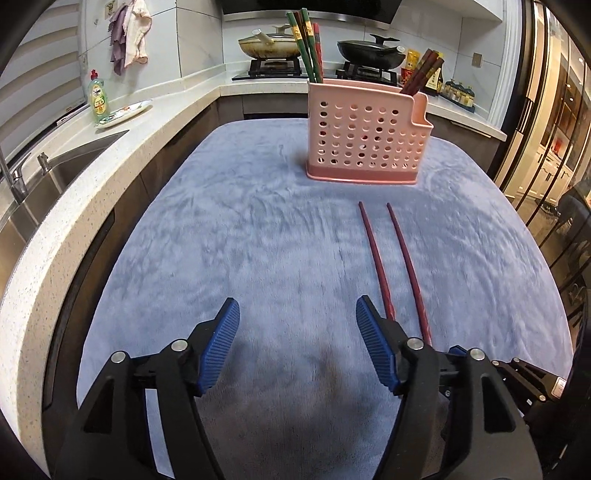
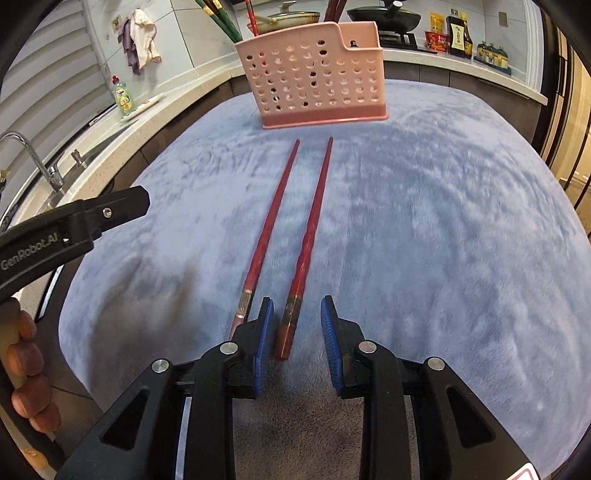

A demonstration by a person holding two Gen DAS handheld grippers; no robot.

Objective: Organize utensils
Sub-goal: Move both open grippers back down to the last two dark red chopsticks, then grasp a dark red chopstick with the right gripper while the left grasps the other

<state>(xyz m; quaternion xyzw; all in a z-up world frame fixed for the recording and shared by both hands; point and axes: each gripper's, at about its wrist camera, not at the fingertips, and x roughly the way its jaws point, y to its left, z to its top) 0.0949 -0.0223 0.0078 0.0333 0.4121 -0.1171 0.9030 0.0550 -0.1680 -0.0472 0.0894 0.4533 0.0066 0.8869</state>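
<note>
Two red chopsticks lie side by side on the blue cloth (image 2: 424, 221), pointing at a pink perforated holder (image 2: 314, 81). My right gripper (image 2: 297, 301) is open, and the thick end of the right chopstick (image 2: 310, 236) lies between its pads without being pressed. The left chopstick (image 2: 258, 251) runs just outside the left pad. My left gripper (image 1: 297, 306) is open over bare cloth, with both chopsticks (image 1: 375, 254) just to its right. The holder (image 1: 365, 136) has green chopsticks (image 1: 304, 44) and dark red ones (image 1: 421, 74) standing in it.
A stone counter with a sink (image 1: 66, 162), a faucet (image 2: 33, 155), a green soap bottle (image 1: 98, 98) and a plate (image 1: 125, 112) runs along the left. Pans (image 1: 369, 51) sit on the stove behind the holder, sauce bottles (image 2: 458, 35) at the right. A hand (image 2: 29, 369) holds the left gripper's body (image 2: 74, 225).
</note>
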